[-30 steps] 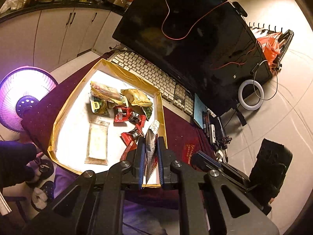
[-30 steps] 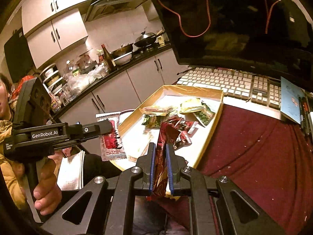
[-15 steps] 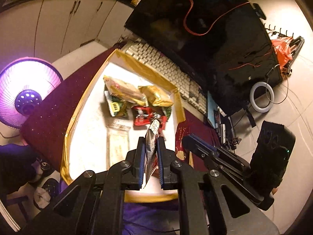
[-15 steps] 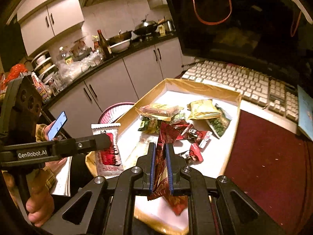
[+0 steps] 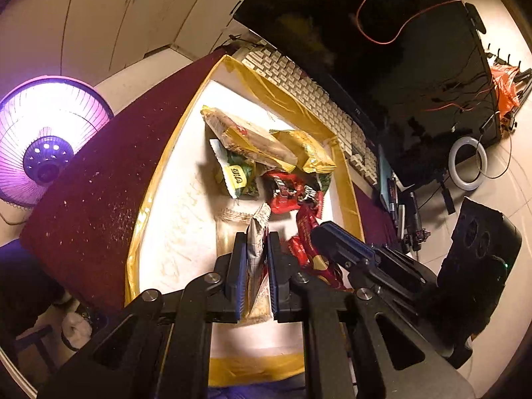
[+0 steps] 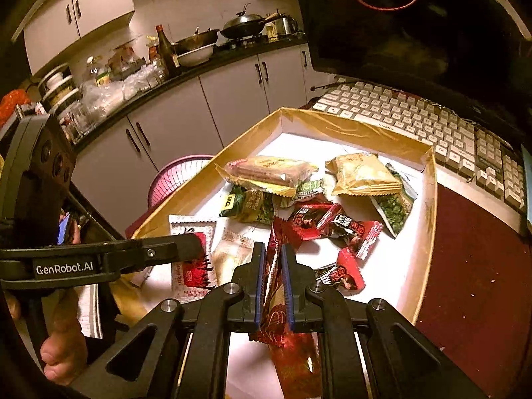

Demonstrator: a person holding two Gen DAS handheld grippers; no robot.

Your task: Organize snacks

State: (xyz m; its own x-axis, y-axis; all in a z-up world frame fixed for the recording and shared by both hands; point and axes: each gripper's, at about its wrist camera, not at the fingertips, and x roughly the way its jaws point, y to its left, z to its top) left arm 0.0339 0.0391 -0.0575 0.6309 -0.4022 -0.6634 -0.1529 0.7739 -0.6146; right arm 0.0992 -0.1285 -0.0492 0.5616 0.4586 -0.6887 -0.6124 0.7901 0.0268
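A gold-rimmed white box (image 5: 276, 93) (image 6: 349, 126) holds a pile of snack packets: a long tan wafer pack (image 5: 249, 138) (image 6: 271, 173), a yellow pack (image 5: 307, 151) (image 6: 362, 174), green packs (image 5: 237, 176) (image 6: 249, 202) and red candies (image 5: 286, 193) (image 6: 332, 222). My left gripper (image 5: 256, 242) is shut on a white-and-red sachet (image 5: 257, 232) (image 6: 193, 266), held above the box's near end. My right gripper (image 6: 273, 256) is shut on a long red packet (image 6: 276, 286) (image 5: 309, 232), just right of the left gripper, also over the box.
The box lies on a maroon cloth (image 5: 99, 179) (image 6: 475, 266). A keyboard (image 6: 432, 126) (image 5: 299, 79) and a dark monitor (image 5: 382, 50) stand behind it. A glowing purple heater (image 5: 46, 146) is at the left. Kitchen cabinets (image 6: 199, 109) lie beyond.
Both grippers have moved forward and lower over the box, each keeping its packet. The snack pile now looks closer in both views.
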